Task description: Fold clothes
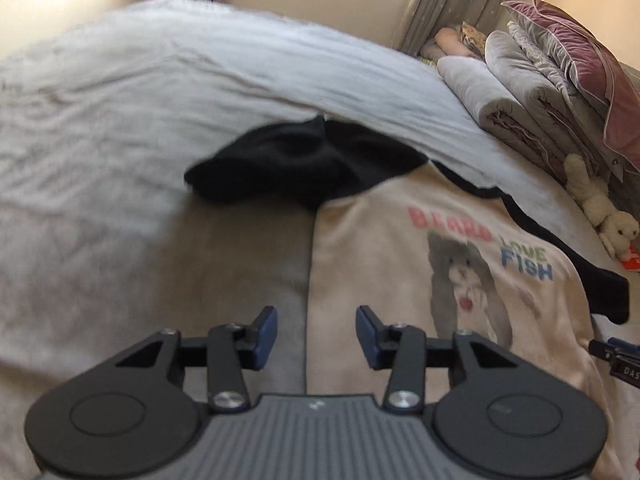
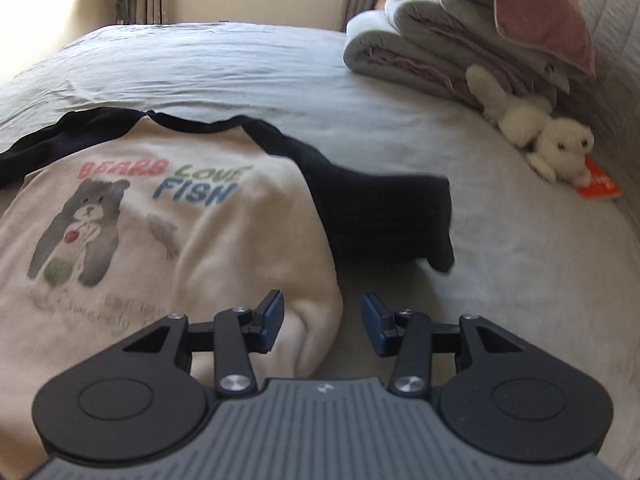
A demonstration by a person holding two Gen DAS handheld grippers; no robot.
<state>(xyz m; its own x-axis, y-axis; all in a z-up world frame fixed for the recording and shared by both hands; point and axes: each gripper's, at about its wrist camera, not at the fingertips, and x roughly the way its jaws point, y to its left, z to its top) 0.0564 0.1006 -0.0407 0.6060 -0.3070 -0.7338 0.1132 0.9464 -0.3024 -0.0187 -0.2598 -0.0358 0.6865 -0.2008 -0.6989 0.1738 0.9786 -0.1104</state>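
A cream sweatshirt (image 1: 384,264) with black sleeves and a bear print lies flat, face up, on the grey bed. It also shows in the right wrist view (image 2: 168,240). One black sleeve (image 1: 296,164) lies bunched beyond my left gripper (image 1: 317,330), which is open and empty above the shirt's left edge. The other black sleeve (image 2: 384,216) stretches out past my right gripper (image 2: 322,320), which is open and empty above the shirt's right lower corner. The tip of the right gripper shows at the right edge of the left wrist view (image 1: 616,354).
The grey bedsheet (image 2: 520,280) spreads all around the shirt. Folded grey quilts and a mauve pillow (image 2: 460,32) are stacked at the head of the bed. A white plush toy (image 2: 548,140) and an orange card (image 2: 600,184) lie beside them. Curtains and a window are behind.
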